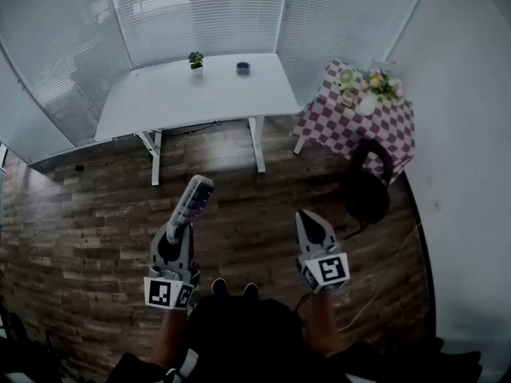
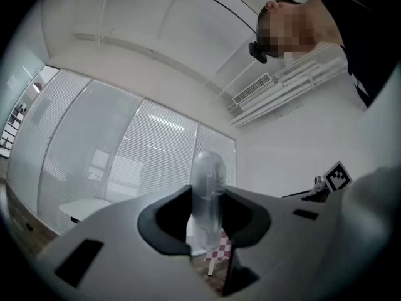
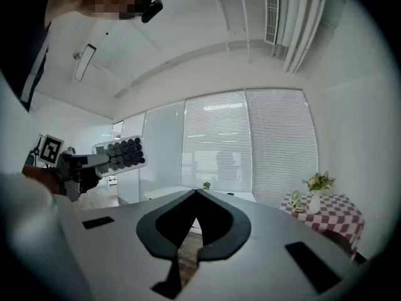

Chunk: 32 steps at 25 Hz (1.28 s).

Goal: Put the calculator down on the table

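The left gripper [image 1: 180, 231] holds the calculator [image 1: 194, 199] by its bottom end, its 2 jaws pinched on it; the calculator sticks up and forward over the wood floor [image 1: 88, 214]. The right gripper [image 1: 309, 220] is closed tight and holds nothing; the white table [image 1: 160, 102] stands well apart from both grippers, straight ahead.

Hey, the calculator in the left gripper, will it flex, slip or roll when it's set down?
The calculator is probably stiff: it juts straight out of the left gripper without sagging. Held by one end only, it might pivot between the fingers. Being thin and flat, it should lie steady on the white table rather than roll.
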Tool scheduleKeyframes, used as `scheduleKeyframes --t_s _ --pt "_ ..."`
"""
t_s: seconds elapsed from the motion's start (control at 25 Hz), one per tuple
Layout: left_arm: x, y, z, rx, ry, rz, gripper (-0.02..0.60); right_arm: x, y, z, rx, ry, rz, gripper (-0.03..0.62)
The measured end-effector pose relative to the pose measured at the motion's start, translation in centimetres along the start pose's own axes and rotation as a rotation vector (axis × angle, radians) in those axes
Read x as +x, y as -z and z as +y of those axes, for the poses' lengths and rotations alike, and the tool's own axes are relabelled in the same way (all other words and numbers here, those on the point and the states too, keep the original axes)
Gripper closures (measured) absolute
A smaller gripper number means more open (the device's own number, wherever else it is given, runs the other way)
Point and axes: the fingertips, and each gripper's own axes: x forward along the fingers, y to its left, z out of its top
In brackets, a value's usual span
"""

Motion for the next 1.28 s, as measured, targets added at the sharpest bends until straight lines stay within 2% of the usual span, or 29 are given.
scheduleKeyframes --t_s 0.16,0.32,0.64,0.8,0.88,0.96,1.16,1.28 --pt "-0.1 0.7 -1.2 0.010 0.002 0.010 0.479 -0.1 0.8 -0.2 -0.005 -0.017 0.017 0.589" --pt "-0.7 1.2 -2.1 0.015 -0.019 0.016 0.479 -0.3 1.2 0.3 0.024 -0.074 0.016 0.589" --pt "-1.5 1.6 -2.4 0.010 -0.060 0.015 0.479 0.1 2.4 -0.2 0.017 -0.093 0.040 0.589" --pt "-1.1 1.5 -1.4 0.029 -0.079 0.008 0.479 1.4 1.3 0.2 0.113 -0.145 -0.031 0.589" --pt "-0.7 1.9 -1.0 0.065 -0.086 0.019 0.479 2.3 1.7 0.1 0.068 -0.145 -0.017 0.589" --pt "0.1 2.4 -0.4 0.063 -0.086 0.021 0.479 3.5 2.0 0.0 0.020 -0.141 -0.005 0.589" --pt "3.8 4.1 2.2 -0.002 -0.075 0.011 0.479 7.0 2.1 -1.4 0.080 -0.152 -0.014 0.589" --pt "6.7 4.9 4.0 0.014 -0.062 0.019 0.479 9.6 2.1 -2.8 0.060 -0.140 0.003 0.589"
